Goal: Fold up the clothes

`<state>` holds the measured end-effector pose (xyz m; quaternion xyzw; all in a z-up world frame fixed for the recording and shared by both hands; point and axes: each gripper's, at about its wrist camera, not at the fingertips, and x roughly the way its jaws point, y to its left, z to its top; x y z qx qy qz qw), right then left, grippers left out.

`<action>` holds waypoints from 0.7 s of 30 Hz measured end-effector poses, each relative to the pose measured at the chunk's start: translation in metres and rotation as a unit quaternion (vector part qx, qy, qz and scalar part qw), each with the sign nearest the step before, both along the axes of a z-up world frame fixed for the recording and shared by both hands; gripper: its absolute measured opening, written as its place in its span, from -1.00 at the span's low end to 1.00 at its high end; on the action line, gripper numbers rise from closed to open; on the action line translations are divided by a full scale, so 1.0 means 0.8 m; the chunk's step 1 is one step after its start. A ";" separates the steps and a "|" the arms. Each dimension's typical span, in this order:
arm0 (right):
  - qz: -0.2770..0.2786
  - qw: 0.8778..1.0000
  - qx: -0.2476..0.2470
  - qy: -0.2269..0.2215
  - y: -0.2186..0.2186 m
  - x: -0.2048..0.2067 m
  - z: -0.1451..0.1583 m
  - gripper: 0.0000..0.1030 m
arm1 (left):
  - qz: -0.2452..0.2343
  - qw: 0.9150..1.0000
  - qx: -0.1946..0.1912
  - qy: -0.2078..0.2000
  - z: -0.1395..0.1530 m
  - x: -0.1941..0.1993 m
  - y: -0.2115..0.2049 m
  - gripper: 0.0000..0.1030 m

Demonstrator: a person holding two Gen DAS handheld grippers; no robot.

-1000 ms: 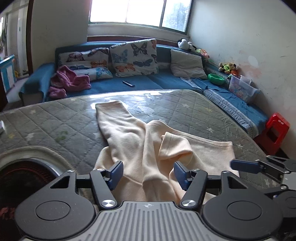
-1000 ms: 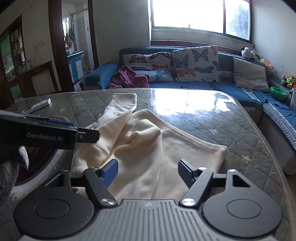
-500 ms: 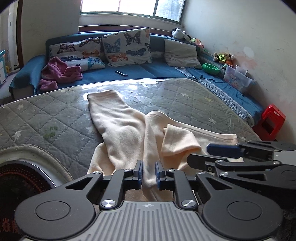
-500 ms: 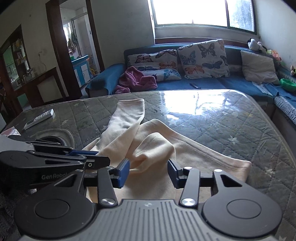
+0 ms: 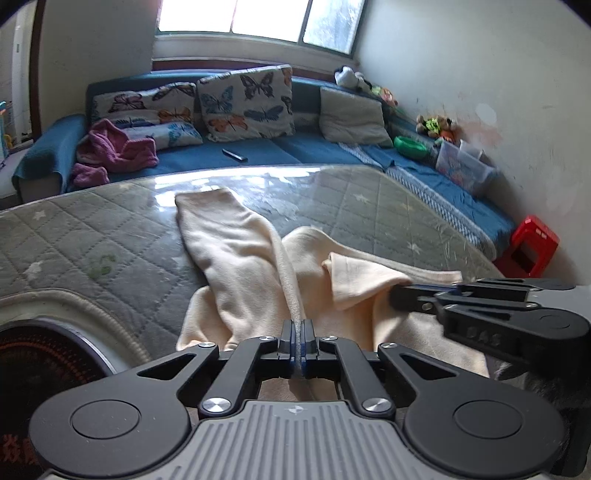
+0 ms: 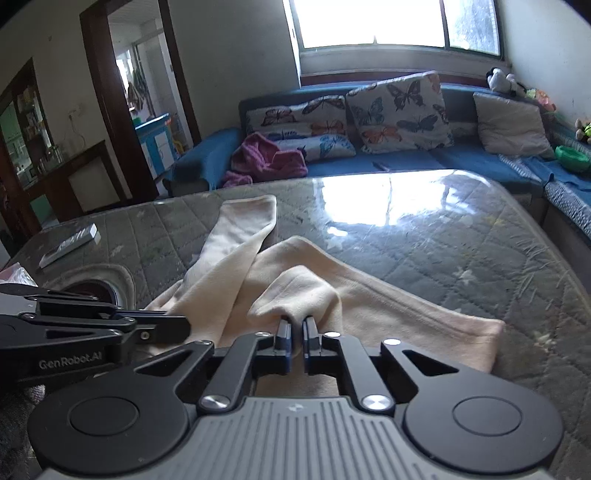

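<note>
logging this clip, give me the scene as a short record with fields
surface: quilted grey table cover under a glossy clear sheet
garment: cream garment, crumpled, one long section stretched toward the sofa
left gripper: left gripper shut on a ridge of the cream garment at its near edge
right gripper: right gripper shut on a raised fold of the cream garment
background: blue sofa with butterfly cushions
fold status: not yet folded

A blue sofa (image 5: 280, 147) (butterfly cushions (image 5: 245, 103) along it) lines the far wall under a bright window (image 5: 258, 16).
</note>
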<state>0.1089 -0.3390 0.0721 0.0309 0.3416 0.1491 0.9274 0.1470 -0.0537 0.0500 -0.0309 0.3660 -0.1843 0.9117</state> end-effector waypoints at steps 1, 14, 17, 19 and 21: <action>-0.002 1.000 -0.003 -0.008 -0.003 -0.006 0.005 -0.93 | 0.003 1.000 -0.002 -0.004 0.004 -0.005 0.003 -0.95; -0.039 0.998 -0.026 -0.053 -0.050 -0.075 0.047 -0.97 | 0.059 0.997 -0.032 -0.034 0.033 -0.085 0.061 -0.95; -0.026 0.998 -0.023 -0.043 -0.046 -0.081 0.044 -0.91 | 0.077 0.996 -0.043 -0.035 0.035 -0.102 0.079 -0.95; -0.014 0.999 -0.018 -0.031 -0.038 -0.079 0.037 -0.87 | 0.086 0.995 -0.048 -0.035 0.035 -0.115 0.090 -0.95; 0.000 1.000 -0.018 -0.025 -0.027 -0.074 0.030 -0.86 | 0.092 0.994 -0.050 -0.036 0.034 -0.127 0.100 -0.95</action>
